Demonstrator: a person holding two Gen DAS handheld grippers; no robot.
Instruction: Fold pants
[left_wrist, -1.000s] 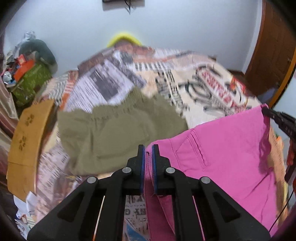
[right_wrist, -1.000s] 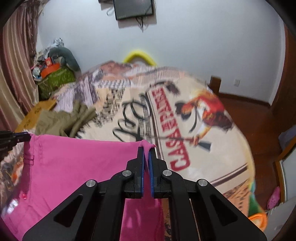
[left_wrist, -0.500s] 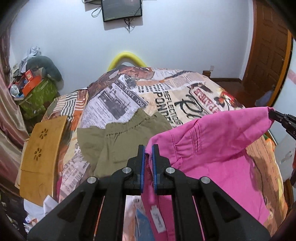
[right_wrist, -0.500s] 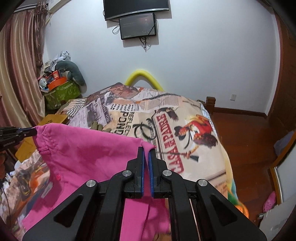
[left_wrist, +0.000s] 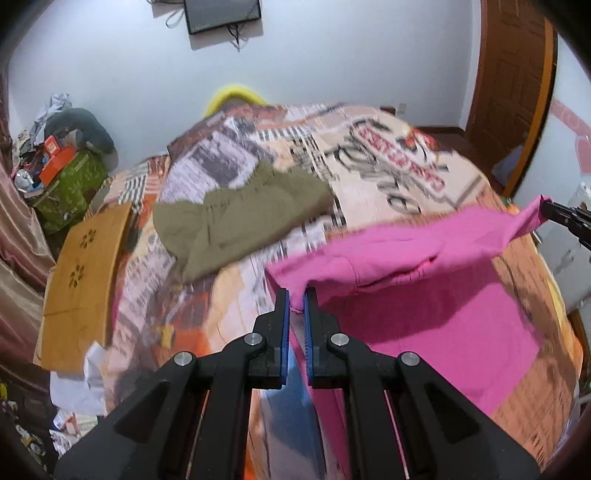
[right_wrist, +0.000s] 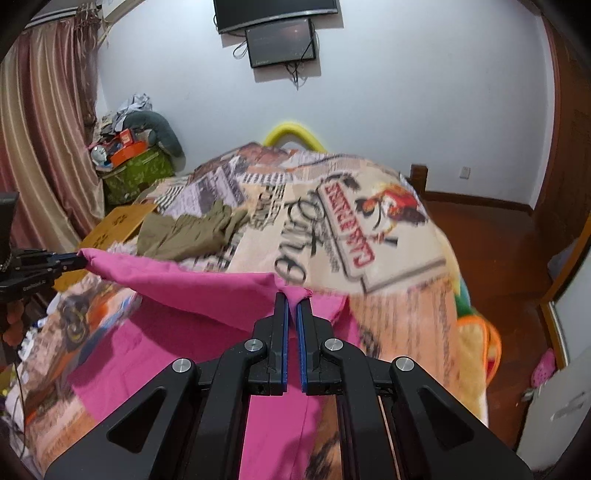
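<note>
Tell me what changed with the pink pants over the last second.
The pink pants were lifted and hanging half a second ago; now they have come down, mostly spread on the bed, with the held edge stretched low between the left gripper and right gripper. Both grips are unchanged, each shut on a corner. The olive pants lie where they were.

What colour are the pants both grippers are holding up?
Bright pink pants, plain with no pattern. The left wrist view shows them best.
</note>
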